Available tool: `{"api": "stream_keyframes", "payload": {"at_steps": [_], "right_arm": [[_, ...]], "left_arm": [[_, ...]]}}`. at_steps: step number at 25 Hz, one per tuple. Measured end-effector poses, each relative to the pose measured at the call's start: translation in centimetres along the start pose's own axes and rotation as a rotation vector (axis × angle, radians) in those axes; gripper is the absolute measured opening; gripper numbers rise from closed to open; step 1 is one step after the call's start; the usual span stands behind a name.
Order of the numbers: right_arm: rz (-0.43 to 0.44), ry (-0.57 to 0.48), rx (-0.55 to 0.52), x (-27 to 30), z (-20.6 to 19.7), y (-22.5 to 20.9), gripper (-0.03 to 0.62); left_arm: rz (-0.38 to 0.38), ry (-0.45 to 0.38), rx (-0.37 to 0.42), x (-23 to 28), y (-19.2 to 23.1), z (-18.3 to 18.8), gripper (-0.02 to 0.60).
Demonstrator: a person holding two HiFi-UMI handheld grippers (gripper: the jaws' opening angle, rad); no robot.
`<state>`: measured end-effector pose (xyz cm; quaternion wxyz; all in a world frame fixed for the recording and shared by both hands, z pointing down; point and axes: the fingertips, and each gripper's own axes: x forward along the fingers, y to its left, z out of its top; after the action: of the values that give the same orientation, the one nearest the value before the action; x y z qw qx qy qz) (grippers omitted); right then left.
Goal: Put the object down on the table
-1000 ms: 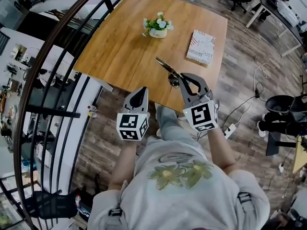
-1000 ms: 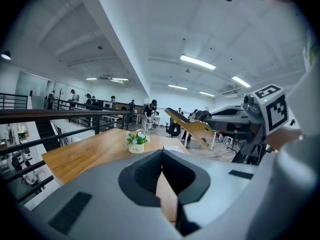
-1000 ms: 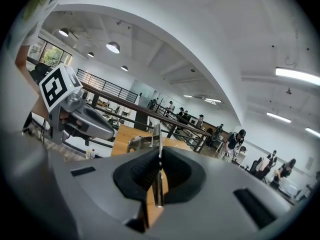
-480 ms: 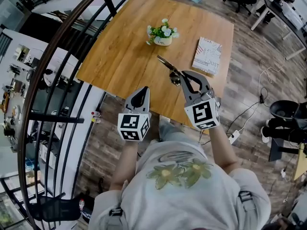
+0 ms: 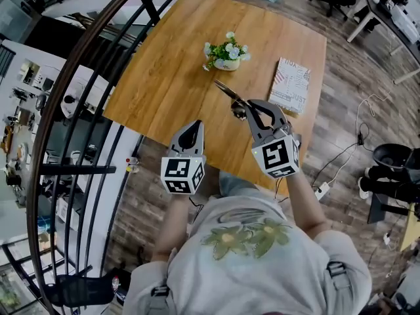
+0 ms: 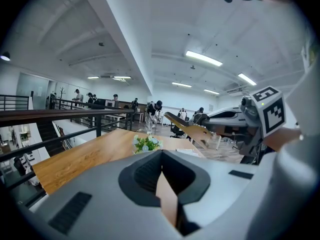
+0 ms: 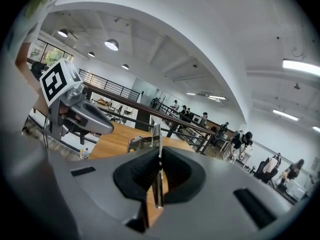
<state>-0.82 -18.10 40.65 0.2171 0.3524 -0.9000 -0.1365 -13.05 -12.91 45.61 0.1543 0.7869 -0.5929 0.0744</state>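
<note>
My right gripper [image 5: 241,107] is shut on a thin flat tool [image 5: 226,90] with a tan blade that sticks out ahead of the jaws, above the near part of the wooden table [image 5: 170,58]. In the right gripper view the tool [image 7: 156,134] stands edge-on between the closed jaws [image 7: 159,156]. From the left gripper view the blade [image 6: 187,129] shows in the air to the right. My left gripper [image 5: 195,125] hangs beside it over the table's near edge, jaws together [image 6: 161,156] with nothing in them.
A small pot of white flowers [image 5: 226,52] stands mid-table, just beyond the tool's tip. A book [image 5: 293,85] lies at the table's right side. A dark curved railing [image 5: 79,77] runs along the left. Cables and a power strip [image 5: 321,189] lie on the floor at right.
Both grippers have moved forward together, from short of the table's near edge to over it. The tool stays in the right gripper's jaws, now closer to the flower pot.
</note>
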Motion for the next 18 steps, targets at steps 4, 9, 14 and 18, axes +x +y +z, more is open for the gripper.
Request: {"api": "stream_keyframes", "payload": {"at_steps": [4, 9, 14, 18], "right_arm": [[0.015, 0.02, 0.003, 1.3, -0.6, -0.3, 0.015], [0.035, 0.06, 0.007, 2.7, -2.3, -0.2, 0.015], [0.071, 0.085, 0.002, 3.8, -3.4, 0.7, 0.015], [0.1, 0.106, -0.002, 4.7, -4.3, 1.6, 0.015]], "left_arm": [[-0.003, 0.016, -0.012, 1.1, 0.7, -0.3, 0.014], [0.002, 0.03, -0.025, 2.0, 1.5, -0.7, 0.013], [0.012, 0.047, -0.03, 2.2, 2.2, -1.3, 0.014], [0.02, 0.062, -0.038, 2.3, 2.8, -1.7, 0.014]]}}
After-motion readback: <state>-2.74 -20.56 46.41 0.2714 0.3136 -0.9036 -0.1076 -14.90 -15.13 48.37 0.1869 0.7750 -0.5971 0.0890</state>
